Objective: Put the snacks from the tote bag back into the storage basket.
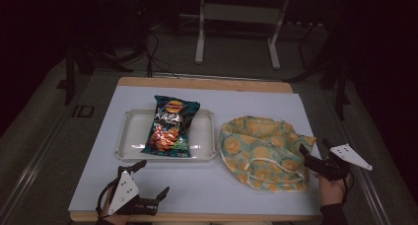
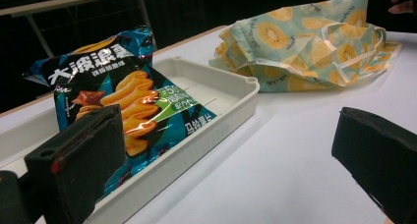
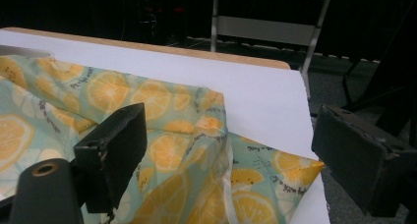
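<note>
So the right gripper was sitting at the right-hand corner of the lemon-print bag, jaws spread wide with nothing between them; from the right gripper view one jaw hung over the fabric and the other was out past the bag's edge. The bag lay crumpled flat on the tabletop, just beside the white tray, which held a chip packet. The left gripper was also wide open and holding nothing, parked near the front edge close to the tray, well apart from the bag.

My take on doing this bit well: go low and get one jaw under the top layer at that corner, so you pinch one layer and not the whole stack; the pale handles looked like a decent alternative; closing too high would probably just push the cloth away.
</note>
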A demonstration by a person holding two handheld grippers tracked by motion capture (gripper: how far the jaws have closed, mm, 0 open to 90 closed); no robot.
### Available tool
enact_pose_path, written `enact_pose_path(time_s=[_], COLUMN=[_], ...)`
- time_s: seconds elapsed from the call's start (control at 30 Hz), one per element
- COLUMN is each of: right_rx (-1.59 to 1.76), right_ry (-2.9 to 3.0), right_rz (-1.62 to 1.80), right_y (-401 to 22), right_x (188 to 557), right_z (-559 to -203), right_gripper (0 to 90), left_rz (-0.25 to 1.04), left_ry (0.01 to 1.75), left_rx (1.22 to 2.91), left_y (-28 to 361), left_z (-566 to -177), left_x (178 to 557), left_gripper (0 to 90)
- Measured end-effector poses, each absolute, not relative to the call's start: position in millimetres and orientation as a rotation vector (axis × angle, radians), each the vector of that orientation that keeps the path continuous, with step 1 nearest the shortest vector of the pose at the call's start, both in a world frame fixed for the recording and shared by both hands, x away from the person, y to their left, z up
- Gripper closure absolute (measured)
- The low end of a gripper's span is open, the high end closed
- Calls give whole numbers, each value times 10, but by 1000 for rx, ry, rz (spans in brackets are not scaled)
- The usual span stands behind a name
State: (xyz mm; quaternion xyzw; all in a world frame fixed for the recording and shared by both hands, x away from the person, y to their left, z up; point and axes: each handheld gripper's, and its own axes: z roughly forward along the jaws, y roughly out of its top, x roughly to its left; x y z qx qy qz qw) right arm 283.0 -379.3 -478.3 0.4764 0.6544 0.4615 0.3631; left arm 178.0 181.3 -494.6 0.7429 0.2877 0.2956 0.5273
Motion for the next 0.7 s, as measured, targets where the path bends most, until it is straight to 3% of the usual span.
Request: enact_pose_path(time_s=[0.7], right_rx=[1269], right_ry=[1691], right_rz=[1187], right_y=[-3815], right_x=[2807], right_z=[-4857], right_gripper=[135], left_rz=[705], left_ry=[685], left_rx=[1779], left_y=[1809], left_z=[-4947], left_x=[1781], left_gripper=[2])
